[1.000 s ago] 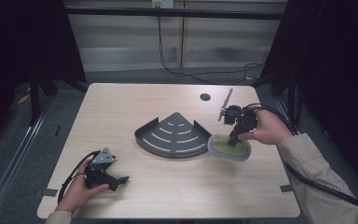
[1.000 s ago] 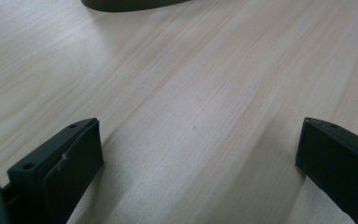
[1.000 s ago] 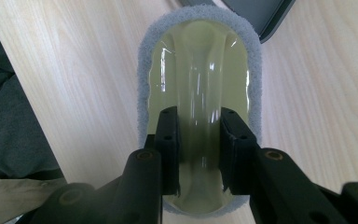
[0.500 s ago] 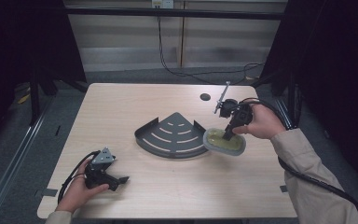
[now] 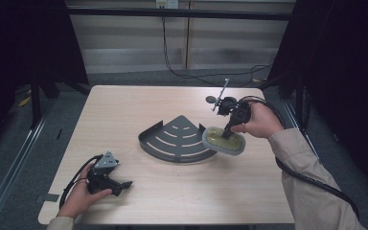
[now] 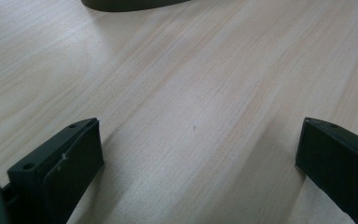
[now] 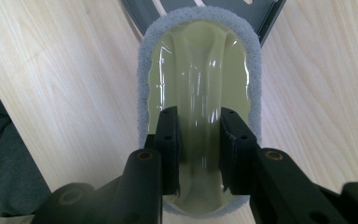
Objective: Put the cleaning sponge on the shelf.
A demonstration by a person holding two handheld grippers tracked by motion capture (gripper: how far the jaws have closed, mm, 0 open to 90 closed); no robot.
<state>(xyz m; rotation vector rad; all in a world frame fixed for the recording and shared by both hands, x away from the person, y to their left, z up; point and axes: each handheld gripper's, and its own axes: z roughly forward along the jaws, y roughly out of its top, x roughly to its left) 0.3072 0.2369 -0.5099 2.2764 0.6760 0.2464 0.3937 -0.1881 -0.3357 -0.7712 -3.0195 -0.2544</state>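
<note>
— Right gripper (image 5: 226, 132) first: what do we see in its jaws?

— We see it clenched on the raised ridge of a yellow-green scrubbing pad (image 5: 224, 140) with a grey fleecy rim. In the right gripper view the two black jaws press on either side of that glossy ridge (image 7: 200, 116), and the pad's far end reaches over the edge of the dark rack.

— Where does the pad sit on the surface (image 5: 124, 110)?

— From the high view we place it at the right-hand edge of the fan-shaped metal rack (image 5: 177, 140), touching or just overlapping its rim. Whether the pad rests on the wood or is lifted slightly, we cannot tell. The person's right hand (image 5: 258, 120) holds the gripper from behind, pointing down at the pad.

— And the left gripper (image 5: 123, 184)?

— We find it well apart from the rack, near the front left corner, held by the left hand (image 5: 84, 194). Its jaws stand wide, released, with bare wood (image 6: 191, 102) between them, and a strip of the rack's dark edge (image 6: 130, 3) shows at the top of its view.
</note>
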